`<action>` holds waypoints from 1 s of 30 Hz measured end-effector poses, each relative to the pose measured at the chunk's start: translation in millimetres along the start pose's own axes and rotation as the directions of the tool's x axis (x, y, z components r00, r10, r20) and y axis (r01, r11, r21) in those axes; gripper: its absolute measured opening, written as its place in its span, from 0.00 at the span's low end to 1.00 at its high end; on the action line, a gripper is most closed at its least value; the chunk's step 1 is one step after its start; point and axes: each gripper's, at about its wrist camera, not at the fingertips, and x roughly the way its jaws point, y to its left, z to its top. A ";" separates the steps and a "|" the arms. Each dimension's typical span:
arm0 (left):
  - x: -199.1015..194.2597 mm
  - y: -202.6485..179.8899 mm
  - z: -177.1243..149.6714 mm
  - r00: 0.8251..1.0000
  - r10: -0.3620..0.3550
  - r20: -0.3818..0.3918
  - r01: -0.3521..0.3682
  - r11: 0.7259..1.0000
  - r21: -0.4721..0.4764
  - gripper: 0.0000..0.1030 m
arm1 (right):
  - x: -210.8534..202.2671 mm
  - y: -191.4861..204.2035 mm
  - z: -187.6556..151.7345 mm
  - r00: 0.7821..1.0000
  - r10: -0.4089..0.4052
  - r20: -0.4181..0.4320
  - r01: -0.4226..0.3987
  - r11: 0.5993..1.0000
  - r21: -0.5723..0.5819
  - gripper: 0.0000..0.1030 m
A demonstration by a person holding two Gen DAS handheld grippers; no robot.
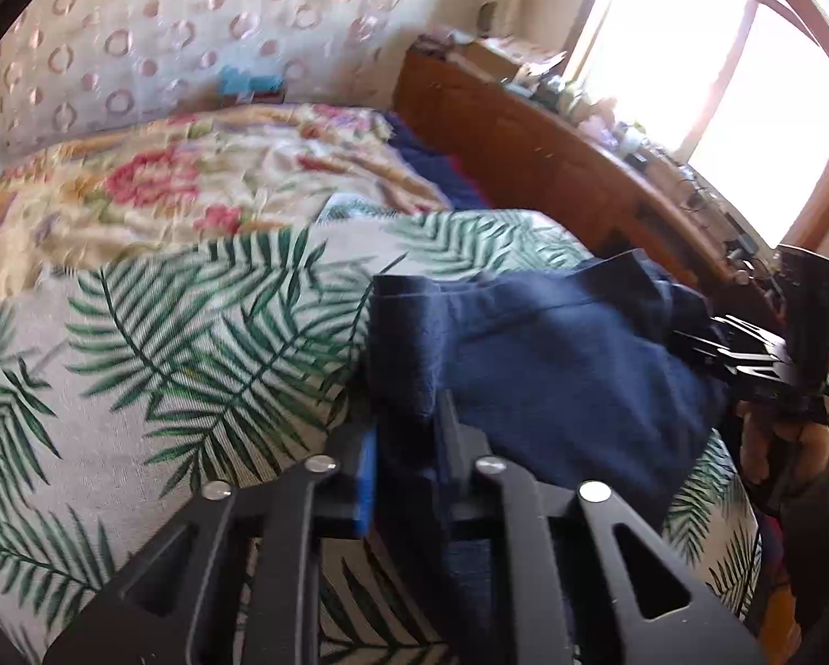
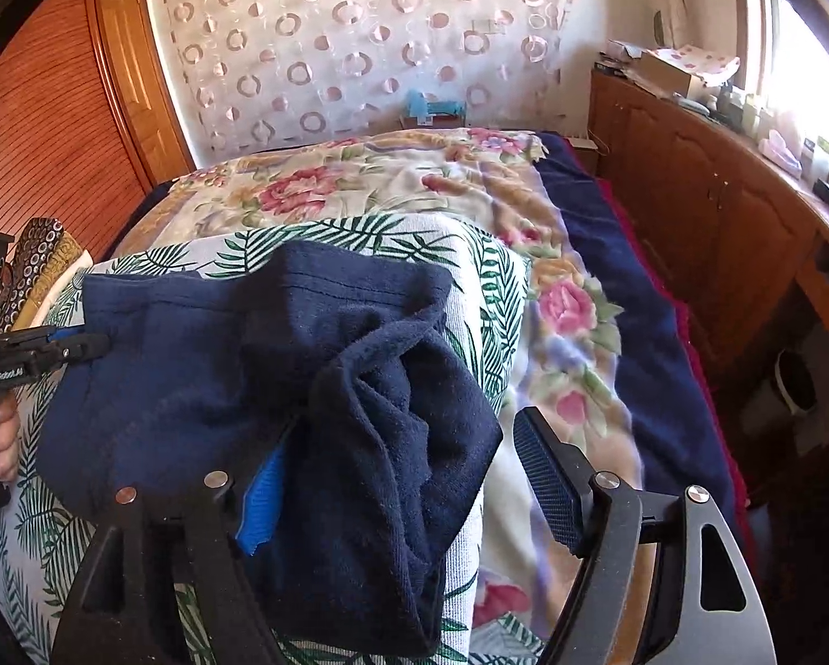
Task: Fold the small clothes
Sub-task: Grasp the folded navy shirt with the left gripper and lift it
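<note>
We work on a bed (image 2: pixel 608 255) covered by a flowered blanket (image 2: pixel 359 188), with a palm-leaf cloth (image 1: pixel 165 343) spread over the near part as our folding surface. On that cloth lies the navy garment (image 2: pixel 193 366), partly spread toward the left and bunched into a thick wad at its right end.

Our left gripper (image 1: pixel 406 443) has its jaws closed together on the garment's near-left edge, the fabric pinched between the blue pad and the opposite finger. Our right gripper (image 2: pixel 409 471) has its jaws wide apart; the bunched end sits between them, against the left finger's blue pad, while the right finger stands clear over the blanket.

As we judge it, the step in hand is taking hold of that bunched end so the piece can be drawn flat. To do it well, we should close on a single hem rather than the whole wad, since gripping several layers would lock in the wrinkles. We keep the left hold firm as an anchor, then pull outward and low, so the palm-leaf cloth does not drag along.
</note>
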 end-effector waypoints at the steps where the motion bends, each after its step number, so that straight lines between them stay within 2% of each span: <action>1: -8.6 -2.6 0.6 1.000 -0.004 0.018 0.003 1.000 0.010 0.14 | -2.9 1.1 0.7 1.000 0.017 0.007 -0.017 1.000 -0.006 0.75; 7: -65.6 -11.7 4.6 0.993 -0.054 0.104 0.050 0.998 0.038 0.13 | -13.8 8.3 1.7 0.995 0.090 0.030 -0.089 0.996 -0.030 0.75; 10: -83.8 -5.6 0.3 0.991 -0.032 0.128 0.027 0.999 0.038 0.13 | -9.0 12.3 2.2 0.993 0.120 0.022 -0.119 0.992 -0.029 0.75; 13: -97.2 12.1 -8.9 0.990 0.035 0.140 -0.037 0.999 0.013 0.13 | -0.2 19.3 4.8 0.992 0.129 0.010 -0.128 0.990 -0.051 0.75; 17: -105.2 37.5 -26.8 0.988 0.086 0.125 -0.082 0.996 -0.033 0.14 | 15.0 30.0 11.5 0.982 0.189 -0.013 -0.190 0.980 -0.068 0.75; 21: -101.7 49.7 -43.1 0.989 0.107 0.104 -0.101 0.993 -0.057 0.13 | 34.7 42.4 19.6 0.972 0.229 -0.048 -0.233 0.969 -0.078 0.75; 26: -92.6 52.5 -51.4 0.987 0.133 0.093 -0.129 0.990 -0.050 0.13 | 65.6 37.3 22.8 0.964 0.238 -0.119 -0.244 0.969 -0.040 0.77; 30: -88.9 54.2 -53.3 0.987 0.137 0.084 -0.133 0.990 -0.044 0.13 | 67.8 32.2 25.3 0.963 0.243 -0.116 -0.247 0.969 -0.026 0.78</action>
